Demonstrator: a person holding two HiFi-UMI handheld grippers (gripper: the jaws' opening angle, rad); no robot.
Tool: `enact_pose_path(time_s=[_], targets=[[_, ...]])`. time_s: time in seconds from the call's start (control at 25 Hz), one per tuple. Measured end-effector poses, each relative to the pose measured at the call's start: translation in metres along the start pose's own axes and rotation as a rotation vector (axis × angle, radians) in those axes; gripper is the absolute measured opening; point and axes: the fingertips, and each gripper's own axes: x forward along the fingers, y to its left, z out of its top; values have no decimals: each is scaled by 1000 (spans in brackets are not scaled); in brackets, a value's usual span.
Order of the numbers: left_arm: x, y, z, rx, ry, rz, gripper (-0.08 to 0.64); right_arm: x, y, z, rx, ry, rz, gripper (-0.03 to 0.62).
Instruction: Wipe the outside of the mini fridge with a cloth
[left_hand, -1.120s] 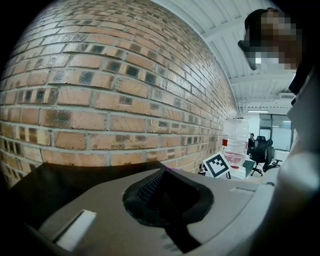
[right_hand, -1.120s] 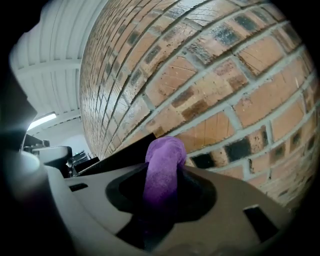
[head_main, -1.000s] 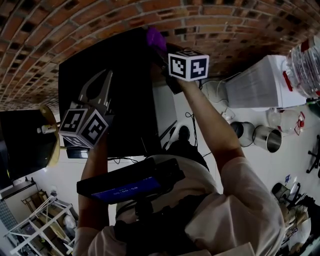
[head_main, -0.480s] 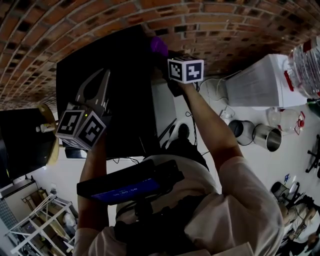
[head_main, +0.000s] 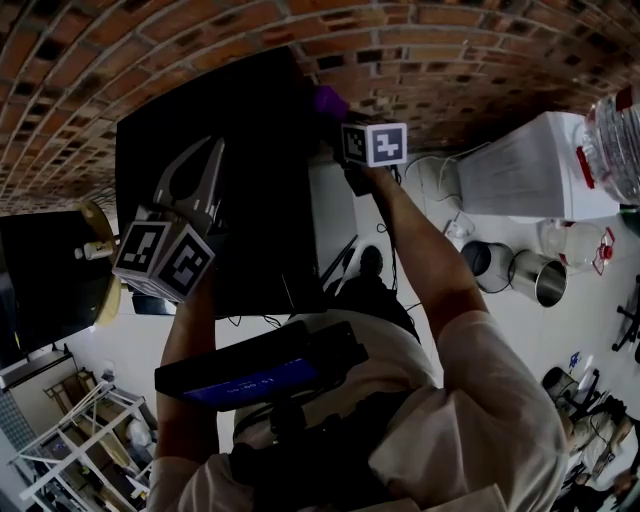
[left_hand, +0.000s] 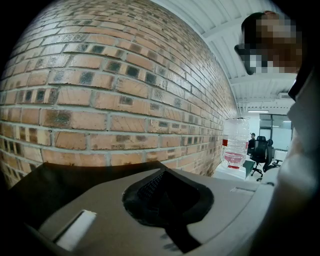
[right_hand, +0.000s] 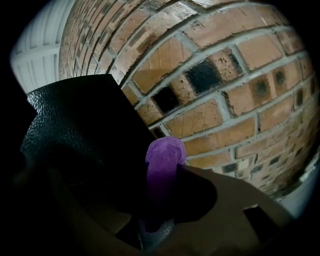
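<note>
Cloth (right_hand: 164, 160), purple, bunched, clamped in right gripper (head_main: 338, 118) at black textured mini fridge (head_main: 250, 220); left gripper (head_main: 205, 160) closed, empty. Contact unclear in dimness; friction could drag cloth free.

The mini fridge (right_hand: 75, 120), at the left of the right gripper view, is showing a black, pebbled, faintly shiny skin. The cloth (right_hand: 164, 157) is looking soft, purple and fuzzy. The brick wall (left_hand: 100, 90) is showing rough, matt faces and gritty mortar. The left gripper (left_hand: 167, 195) is looking like matt grey plastic with a ribbed black pad. A metal cup (head_main: 540, 280), at the right of the head view, is gleaming.
</note>
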Motion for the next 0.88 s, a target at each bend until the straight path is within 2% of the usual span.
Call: enact_pose_path(time_s=[0.48,0.88], targets=[[-2,0,0,0,0,0,9,18,-19,-23,32,66,-57,142],[-1,-1,0,1,2,1,9,30,-40,-50,21,138,-130,142]])
